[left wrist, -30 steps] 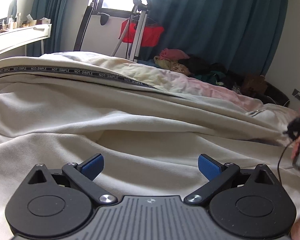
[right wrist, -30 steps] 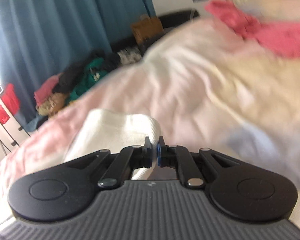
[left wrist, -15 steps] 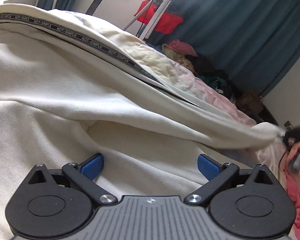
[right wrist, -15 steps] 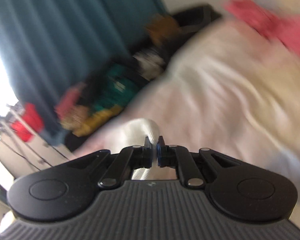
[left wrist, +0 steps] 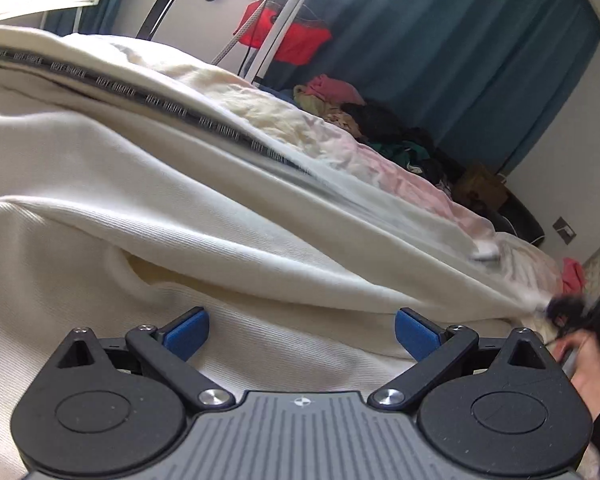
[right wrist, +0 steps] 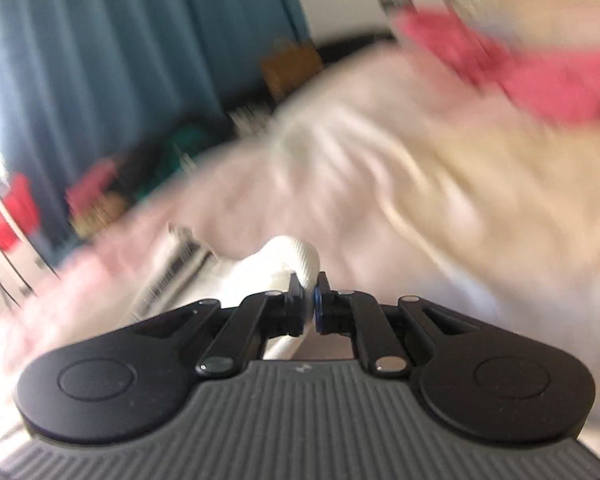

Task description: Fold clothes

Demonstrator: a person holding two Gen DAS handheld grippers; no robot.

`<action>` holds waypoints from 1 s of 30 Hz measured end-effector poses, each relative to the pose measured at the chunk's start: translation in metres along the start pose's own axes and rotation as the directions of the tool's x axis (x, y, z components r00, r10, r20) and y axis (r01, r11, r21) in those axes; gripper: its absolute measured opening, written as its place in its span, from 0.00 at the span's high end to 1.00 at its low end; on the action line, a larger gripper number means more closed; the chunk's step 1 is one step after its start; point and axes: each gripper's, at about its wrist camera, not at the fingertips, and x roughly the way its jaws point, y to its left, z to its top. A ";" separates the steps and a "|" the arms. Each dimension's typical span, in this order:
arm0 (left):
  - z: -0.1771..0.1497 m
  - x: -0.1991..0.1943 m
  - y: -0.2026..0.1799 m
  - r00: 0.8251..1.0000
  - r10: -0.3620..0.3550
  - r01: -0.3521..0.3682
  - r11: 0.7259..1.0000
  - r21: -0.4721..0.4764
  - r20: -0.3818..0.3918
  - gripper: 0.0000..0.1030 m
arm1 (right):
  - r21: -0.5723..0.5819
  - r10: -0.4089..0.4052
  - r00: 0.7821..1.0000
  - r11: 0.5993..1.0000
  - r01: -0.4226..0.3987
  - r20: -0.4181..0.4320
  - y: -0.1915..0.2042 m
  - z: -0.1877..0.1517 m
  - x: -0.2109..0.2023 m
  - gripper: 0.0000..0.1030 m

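Cream garment pinched inside the closed right claw.

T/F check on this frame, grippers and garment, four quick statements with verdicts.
1. The right hand-held gripper is shut on the cream garment. True.
2. The left hand-held gripper is clamped on cloth. False: its jaws stand wide open above the garment, nothing between the pads.
3. The curtain behind the bed is red. False: it is teal blue.
4. A black printed band runs along the garment. True.
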 end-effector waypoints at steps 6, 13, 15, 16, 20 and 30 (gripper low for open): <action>-0.003 -0.005 -0.004 0.999 0.033 -0.034 0.999 0.022 0.035 0.03 | 0.003 0.031 1.000 1.000 -0.031 0.003 -0.015 -0.023 0.000 0.92; -0.005 -0.013 -0.018 0.991 0.089 -0.098 0.991 0.090 0.098 0.02 | -0.118 -0.018 1.000 0.993 0.019 0.009 0.007 -0.017 -0.010 0.75; -0.009 -0.012 -0.029 0.983 0.124 -0.144 0.979 0.148 0.135 0.02 | -0.166 -0.030 0.999 0.986 0.027 -0.018 0.020 -0.019 -0.020 0.52; -0.010 -0.011 -0.032 0.980 0.134 -0.158 0.973 0.170 0.145 0.02 | -0.188 -0.027 0.999 0.982 0.022 -0.025 0.025 -0.021 -0.029 0.36; -0.015 -0.021 -0.039 0.969 0.174 -0.209 0.956 0.205 0.177 0.02 | -0.255 0.083 0.996 0.963 -0.088 -0.028 0.042 -0.027 -0.080 0.17; -0.034 -0.075 -0.058 0.971 0.164 -0.206 0.944 0.258 0.174 0.02 | -0.389 0.337 0.931 0.846 -0.364 -0.139 0.064 -0.052 -0.224 0.17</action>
